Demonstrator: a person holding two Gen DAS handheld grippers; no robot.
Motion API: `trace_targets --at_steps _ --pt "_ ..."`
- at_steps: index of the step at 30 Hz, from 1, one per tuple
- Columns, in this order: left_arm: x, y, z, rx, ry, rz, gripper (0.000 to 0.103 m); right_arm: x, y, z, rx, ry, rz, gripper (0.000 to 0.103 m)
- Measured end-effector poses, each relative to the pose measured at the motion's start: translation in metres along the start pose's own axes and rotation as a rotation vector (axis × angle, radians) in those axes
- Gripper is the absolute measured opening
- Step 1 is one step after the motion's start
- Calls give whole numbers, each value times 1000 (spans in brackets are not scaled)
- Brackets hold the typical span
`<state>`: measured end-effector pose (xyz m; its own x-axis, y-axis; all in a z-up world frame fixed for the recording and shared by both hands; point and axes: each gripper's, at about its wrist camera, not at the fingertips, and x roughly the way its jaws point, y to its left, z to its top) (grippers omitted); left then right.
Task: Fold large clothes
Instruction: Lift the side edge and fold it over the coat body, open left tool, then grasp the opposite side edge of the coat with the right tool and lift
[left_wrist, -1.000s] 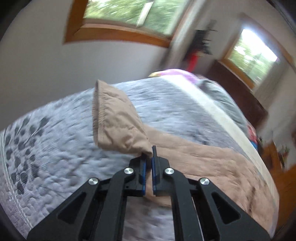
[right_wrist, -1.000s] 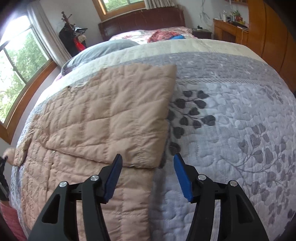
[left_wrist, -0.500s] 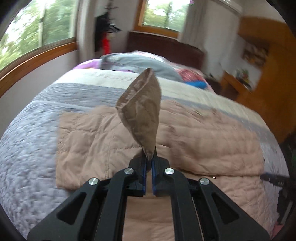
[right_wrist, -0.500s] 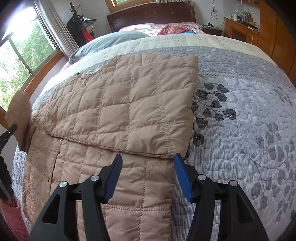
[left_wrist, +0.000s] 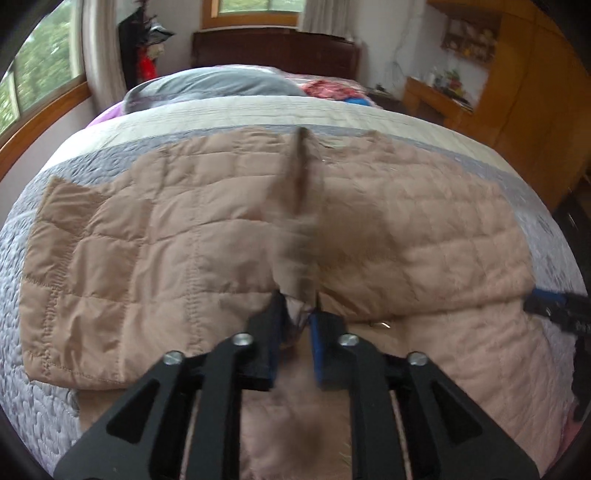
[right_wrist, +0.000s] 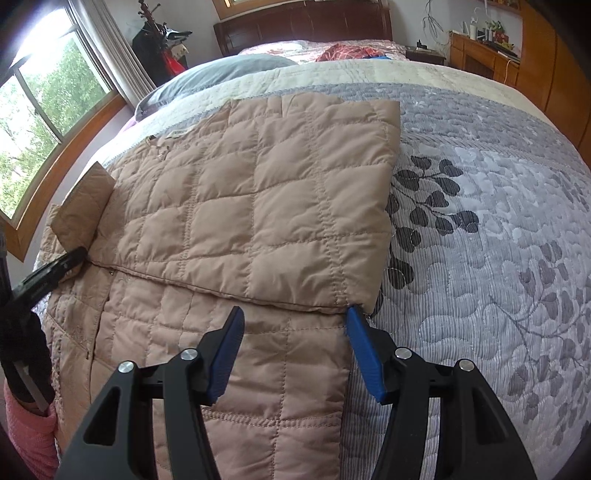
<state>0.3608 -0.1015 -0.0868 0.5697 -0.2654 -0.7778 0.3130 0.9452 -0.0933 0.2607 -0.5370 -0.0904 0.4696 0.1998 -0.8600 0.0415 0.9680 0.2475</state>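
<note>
A tan quilted jacket (left_wrist: 147, 240) lies spread on the bed, both sides folded in across its middle. My left gripper (left_wrist: 297, 302) hovers low over the jacket's centre. Its jaws are opening, and the blurred sleeve end (left_wrist: 301, 184) stands up loosely between them. In the right wrist view that sleeve cuff (right_wrist: 83, 199) sticks up beside the left gripper (right_wrist: 74, 256) at the jacket's (right_wrist: 258, 203) left edge. My right gripper (right_wrist: 295, 314) is open above the lower edge of the folded right panel, with its right pad near that panel's corner. It holds nothing.
The grey leaf-patterned quilt (right_wrist: 480, 221) covers the bed right of the jacket. Pillows (left_wrist: 221, 83) and a dark headboard (right_wrist: 303, 22) lie beyond. Wooden cabinets (left_wrist: 517, 92) stand at right, a window (right_wrist: 48, 103) at left. A pink sleeve (right_wrist: 26, 435) shows at lower left.
My left gripper swung the sleeve from the bed's left side over onto the jacket's middle, rolled upright, and its jaws have parted. The right gripper stayed open and almost still.
</note>
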Motion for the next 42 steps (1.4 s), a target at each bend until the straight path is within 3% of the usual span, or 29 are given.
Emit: trace_targets --at_steps 3,7,8,10,14,18,23,32,35,36,37,39,42 --pt "-17 -9 -5 44 -25 -93 39 0 2 0 -7 -1 -9 58" --pt "-44 3 -8 -11 -29 -231 39 -5 6 0 -12 -10 -19 58" --pt "-47 8 -8 -28 -31 -236 39 -8 7 0 -13 -17 -15 58" --pt "-60 33 -2 -65 -46 -182 39 -19 12 1 -19 -37 1 58" --pt "-54 74 5 -122 0 64 37 -36 35 7 -53 -51 37 58" --pt "-33 108 8 -179 76 167 37 -29 79 16 -108 23 120 58" --pt "-7 123 4 -198 141 166 34 4 132 25 -139 115 166 58" --pt "0 125 -8 -190 123 133 33 47 176 50 -124 186 204 52" --pt "0 126 -8 -198 121 123 33 61 188 56 -129 205 209 46" --pt "0 126 -8 -199 119 118 33 65 190 58 -128 207 213 38" --pt "-2 125 -8 -200 118 113 33 67 193 59 -131 207 216 23" --pt "-7 126 -8 -213 113 90 33 70 198 62 -144 212 242 9" --pt "-29 132 -4 -243 56 40 31 53 202 66 -181 161 264 7"
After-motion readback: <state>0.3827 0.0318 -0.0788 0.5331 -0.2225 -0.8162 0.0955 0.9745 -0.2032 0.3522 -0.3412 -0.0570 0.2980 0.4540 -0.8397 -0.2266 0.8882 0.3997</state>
